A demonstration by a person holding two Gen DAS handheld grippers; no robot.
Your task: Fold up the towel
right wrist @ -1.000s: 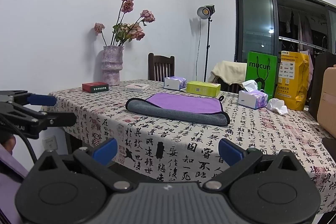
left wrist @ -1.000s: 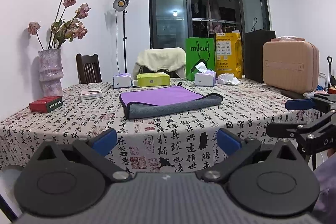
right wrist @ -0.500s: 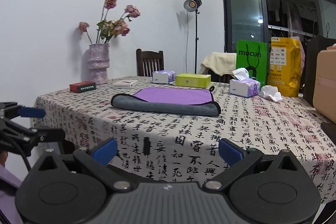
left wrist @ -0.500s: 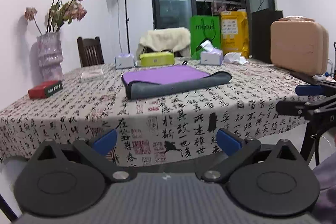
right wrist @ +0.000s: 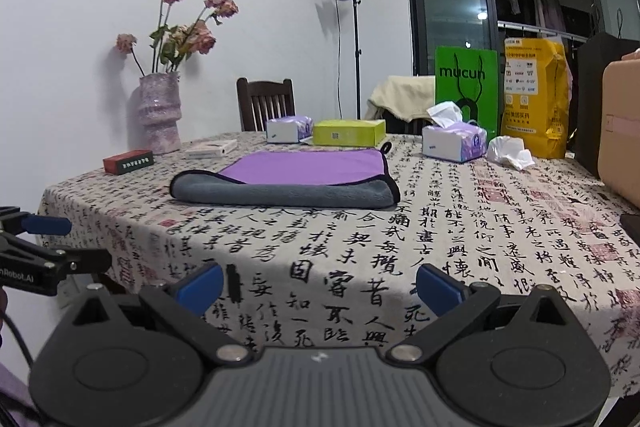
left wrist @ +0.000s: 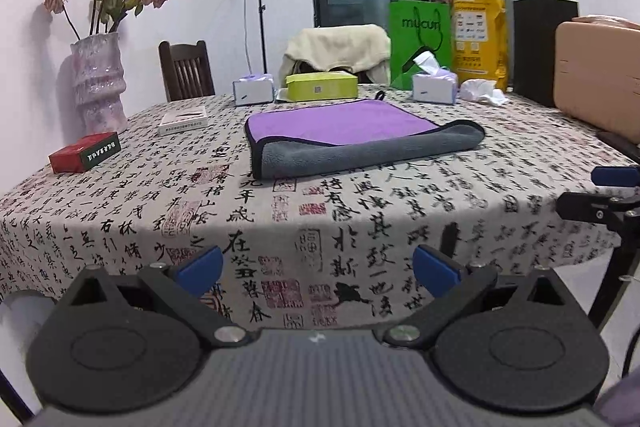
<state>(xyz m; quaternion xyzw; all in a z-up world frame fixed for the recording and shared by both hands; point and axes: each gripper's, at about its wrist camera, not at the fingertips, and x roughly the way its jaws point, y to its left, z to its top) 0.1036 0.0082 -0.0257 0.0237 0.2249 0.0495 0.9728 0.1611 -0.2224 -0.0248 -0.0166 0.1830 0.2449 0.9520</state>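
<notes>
Towel [left wrist: 352, 137] folded on table [left wrist: 360, 211], both hand-held grippers — left [left wrist: 318, 269], right [right wrist: 320, 287] — wide open, empty

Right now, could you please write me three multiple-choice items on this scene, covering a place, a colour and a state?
1. Where does the towel lie?
A. on the table
B. over a chair
C. on the floor

2. What colour is its upper face?
A. green
B. purple
C. red

3. How are the left tool and right tool?
A. both shut on the towel
B. one holds it
C. both open, empty

Answers:
1 A, it rests on the patterned cloth.
2 B, purple shows above a grey turned-up edge.
3 C, each tool's blue fingertips stand apart, short of the towel.
</notes>
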